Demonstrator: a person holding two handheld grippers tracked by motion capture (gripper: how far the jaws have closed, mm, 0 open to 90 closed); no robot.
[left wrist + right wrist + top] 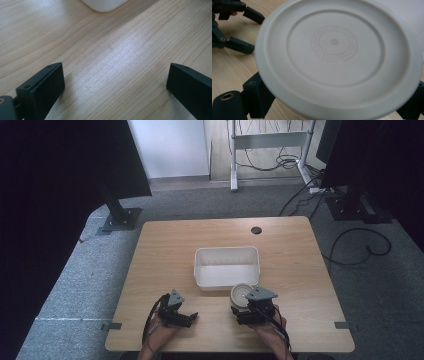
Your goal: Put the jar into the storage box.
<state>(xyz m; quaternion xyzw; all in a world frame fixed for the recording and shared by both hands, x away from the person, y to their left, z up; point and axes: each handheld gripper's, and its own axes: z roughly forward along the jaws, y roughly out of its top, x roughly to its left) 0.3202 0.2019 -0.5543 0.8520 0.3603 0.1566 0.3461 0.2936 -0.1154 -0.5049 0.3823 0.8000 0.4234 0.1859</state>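
White lidded tub (242, 295) gripped by right gripper (248, 314) beside white bin (227, 266); left gripper (186, 319) fingers spread apart over bare worktop (295, 270).

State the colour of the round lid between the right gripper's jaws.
Off-white lid, clearest in the right gripper view.

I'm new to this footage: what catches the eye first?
A round white lidded container looms between the right gripper's jaws, near the table's front edge. Just beyond it sits an empty white bin at mid-table. The left gripper rests open beside it.
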